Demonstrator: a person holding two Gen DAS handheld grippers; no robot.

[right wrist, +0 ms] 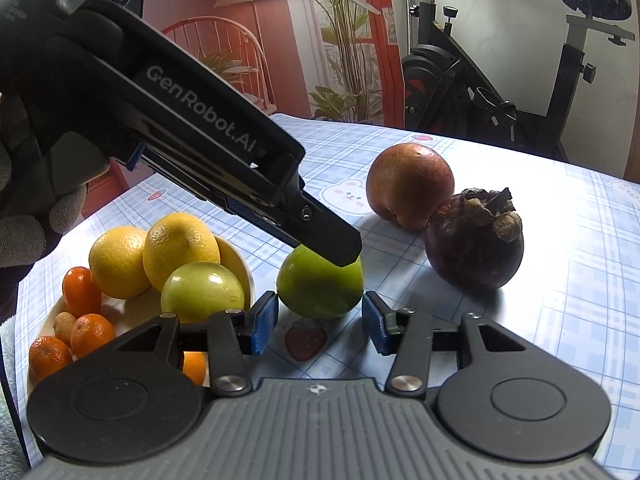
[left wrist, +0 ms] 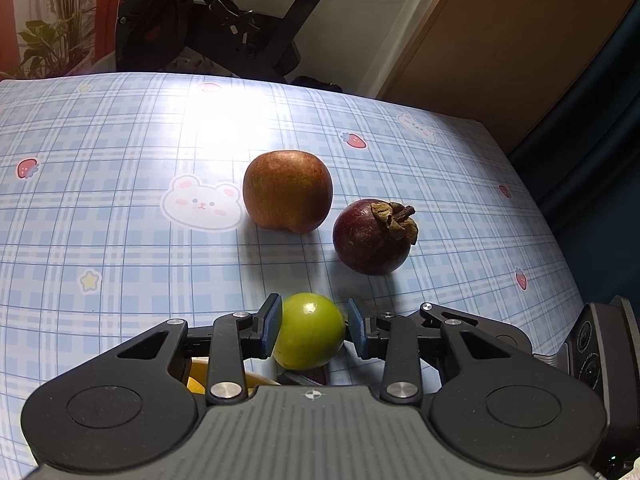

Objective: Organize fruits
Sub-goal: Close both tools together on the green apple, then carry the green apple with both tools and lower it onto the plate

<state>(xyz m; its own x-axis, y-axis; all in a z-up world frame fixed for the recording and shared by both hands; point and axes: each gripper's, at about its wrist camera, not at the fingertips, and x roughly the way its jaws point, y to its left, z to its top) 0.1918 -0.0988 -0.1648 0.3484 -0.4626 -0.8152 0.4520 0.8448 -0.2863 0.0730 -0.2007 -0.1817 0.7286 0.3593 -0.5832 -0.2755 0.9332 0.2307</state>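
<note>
so the left gripper [left wrist: 311, 326] is pinching the green fruit [left wrist: 309, 331] between its 2 blue pads, and in its own view the right pad looks like it only just touches the curve, if at all. that's my main worry: a round, slick fruit held off-centre can squirt out and roll across the tablecloth [left wrist: 120, 208].

the right gripper [right wrist: 320, 322] sits spread just in front of the same fruit with nothing between its fingers. no earlier picture here, so i can't say what it's up to. if it's meant to take over, 2 grippers crowding 1 small fruit could knock it loose.

the bowl [right wrist: 240, 264] just left of the fruit is already heaped: 2 yellow citrus [right wrist: 180, 248], a pale green fruit [right wrist: 202, 292], little oranges [right wrist: 92, 334]. dropping another on top could send something over the rim.

further back the apple [left wrist: 287, 191] and the mangosteen [left wrist: 371, 237] sit on the cloth, near each other. from the right wrist they look like they touch, from the left there's a gap, so probably apart. a runaway fruit could bump either.
</note>
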